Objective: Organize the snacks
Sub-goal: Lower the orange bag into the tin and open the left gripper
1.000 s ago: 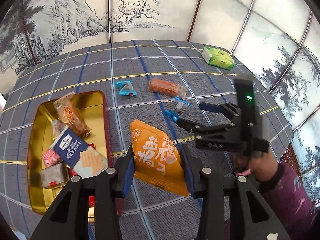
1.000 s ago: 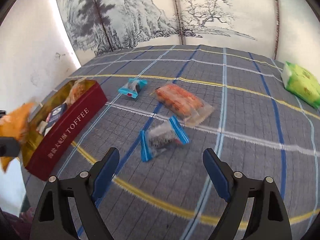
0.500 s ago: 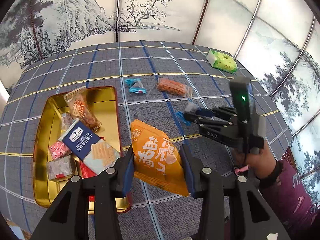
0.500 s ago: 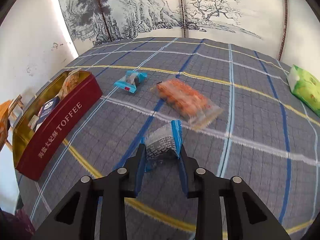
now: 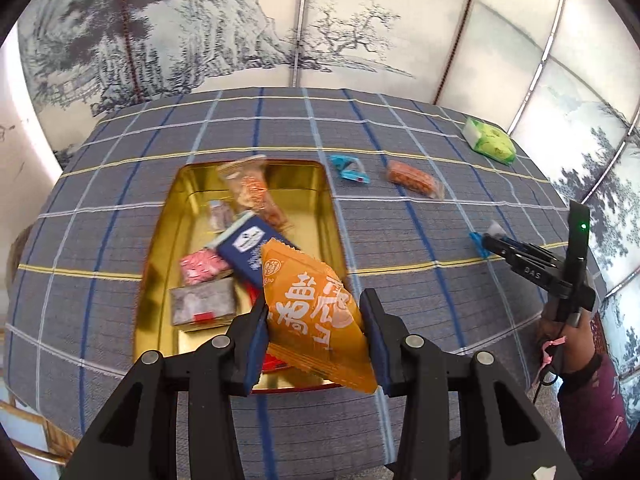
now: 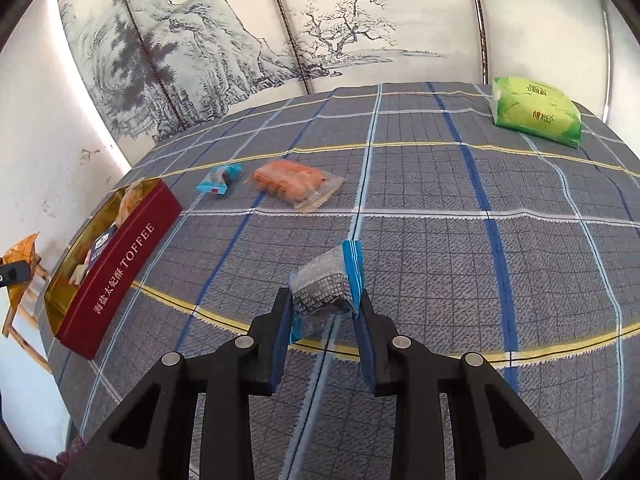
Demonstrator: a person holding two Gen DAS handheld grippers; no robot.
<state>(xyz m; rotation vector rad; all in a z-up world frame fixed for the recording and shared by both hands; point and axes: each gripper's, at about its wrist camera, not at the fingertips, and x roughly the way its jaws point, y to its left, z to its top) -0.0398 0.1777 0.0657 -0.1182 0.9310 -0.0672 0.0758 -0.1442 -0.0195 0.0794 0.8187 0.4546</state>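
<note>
Orange packet (image 5: 316, 312) now over tin (image 5: 168, 216).

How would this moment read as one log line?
left gripper: holds orange packet over tin | right gripper: holds blue-edged packet above cloth

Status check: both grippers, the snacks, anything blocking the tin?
Left gripper shut on orange snack packet, above toffee tin. Right gripper shut on blue-ended wrapped snack, over the cloth. Nothing blocking.
</note>
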